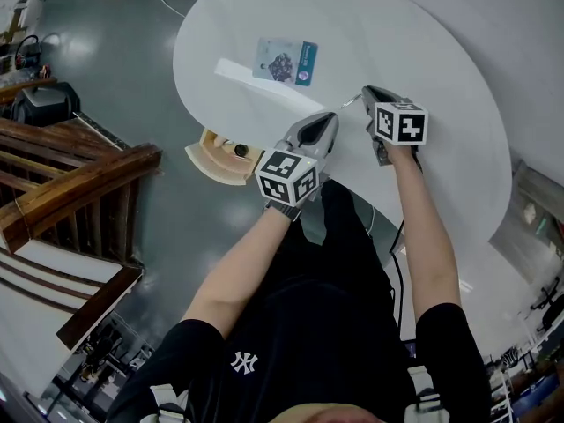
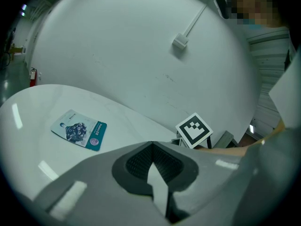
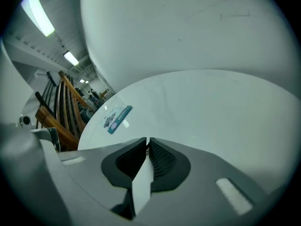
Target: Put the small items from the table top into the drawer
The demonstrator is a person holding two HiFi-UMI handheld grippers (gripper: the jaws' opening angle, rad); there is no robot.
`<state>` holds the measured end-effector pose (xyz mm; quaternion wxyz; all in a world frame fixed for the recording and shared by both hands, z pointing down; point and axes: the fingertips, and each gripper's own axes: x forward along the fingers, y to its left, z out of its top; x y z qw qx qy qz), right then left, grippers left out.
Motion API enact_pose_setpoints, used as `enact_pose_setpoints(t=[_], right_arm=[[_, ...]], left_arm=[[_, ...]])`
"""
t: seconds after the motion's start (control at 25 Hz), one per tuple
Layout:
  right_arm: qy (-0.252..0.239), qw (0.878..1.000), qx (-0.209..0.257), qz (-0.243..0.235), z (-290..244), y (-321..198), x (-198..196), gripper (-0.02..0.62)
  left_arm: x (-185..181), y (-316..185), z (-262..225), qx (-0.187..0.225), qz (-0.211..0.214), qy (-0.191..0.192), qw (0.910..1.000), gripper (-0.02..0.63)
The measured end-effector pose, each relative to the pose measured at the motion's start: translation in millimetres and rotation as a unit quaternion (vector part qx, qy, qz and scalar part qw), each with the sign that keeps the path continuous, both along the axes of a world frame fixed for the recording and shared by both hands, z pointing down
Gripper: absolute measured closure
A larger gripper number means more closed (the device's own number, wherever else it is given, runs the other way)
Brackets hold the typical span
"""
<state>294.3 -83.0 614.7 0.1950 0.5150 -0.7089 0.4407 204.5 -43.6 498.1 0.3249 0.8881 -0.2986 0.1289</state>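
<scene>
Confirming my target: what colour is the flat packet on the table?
The packet is pale with a teal end strip and dark picture; clearest in left gripper view.

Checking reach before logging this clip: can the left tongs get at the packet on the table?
Probably yes. The packet lies flat on the bare table ahead of the left tongs, nothing between them. The tongs are shut and empty, so they must open first.

Black T-shirt (image 1: 300,342), white logo (image 1: 243,361); grey left tongs (image 1: 332,115), right tongs (image 1: 364,91); black-and-white marker cubes (image 1: 287,177)
</scene>
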Motion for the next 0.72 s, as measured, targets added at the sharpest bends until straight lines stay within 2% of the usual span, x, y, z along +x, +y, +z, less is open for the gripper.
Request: enact_pose_setpoints(t=[0.16,0.72], right_arm=[[-0.036,0.999,0.003,0.041,-10.9,3.6,6.0,0.556],[-0.080,0.992,0.047,0.088,-61.0,21.6,-11.5,0.565]], left_arm=[[-4.0,0.3,-3.8,0.003,0.000,0.003,1.0000,0.606],[-25.1,10.2,-23.6,0.017,0.012,0.021,0.9996,0.606]])
